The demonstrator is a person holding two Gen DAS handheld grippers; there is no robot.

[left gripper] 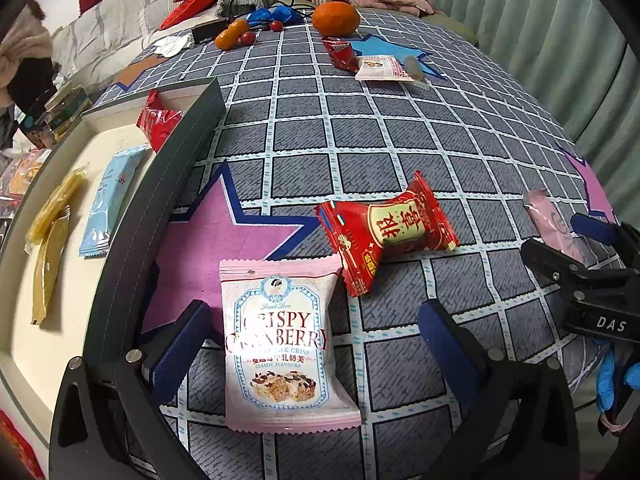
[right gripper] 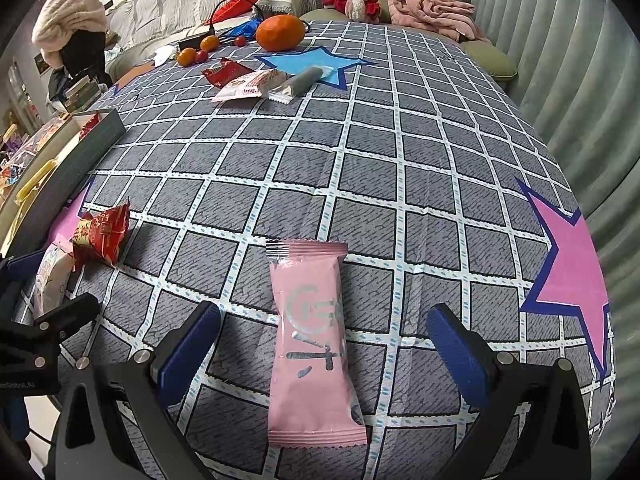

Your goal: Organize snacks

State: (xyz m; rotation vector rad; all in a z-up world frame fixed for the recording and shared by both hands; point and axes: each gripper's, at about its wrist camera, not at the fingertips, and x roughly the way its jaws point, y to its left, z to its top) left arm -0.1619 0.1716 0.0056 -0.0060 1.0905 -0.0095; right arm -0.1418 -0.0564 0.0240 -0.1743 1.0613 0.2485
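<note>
My left gripper (left gripper: 316, 344) is open and straddles a pink Crispy Cranberry packet (left gripper: 286, 344) lying flat on the checked cloth. A red wrapped candy (left gripper: 386, 232) lies just beyond it. My right gripper (right gripper: 324, 344) is open around a long pink sachet (right gripper: 314, 340) on the cloth; that sachet (left gripper: 554, 224) and the right gripper (left gripper: 592, 256) also show at the right edge of the left wrist view. To the left stands a dark-rimmed box (left gripper: 188, 136) holding a blue sachet (left gripper: 110, 200), yellow sticks (left gripper: 52, 232) and a red packet (left gripper: 158, 124).
At the far end of the table lie a big orange (left gripper: 335, 19), small oranges and cherries (left gripper: 236, 36), a red packet (left gripper: 340, 53), a pink packet (left gripper: 382, 67) and a grey bar (right gripper: 300, 82). A person in a fluffy top (right gripper: 72, 8) stands at the back left. Sofa cushions lie behind.
</note>
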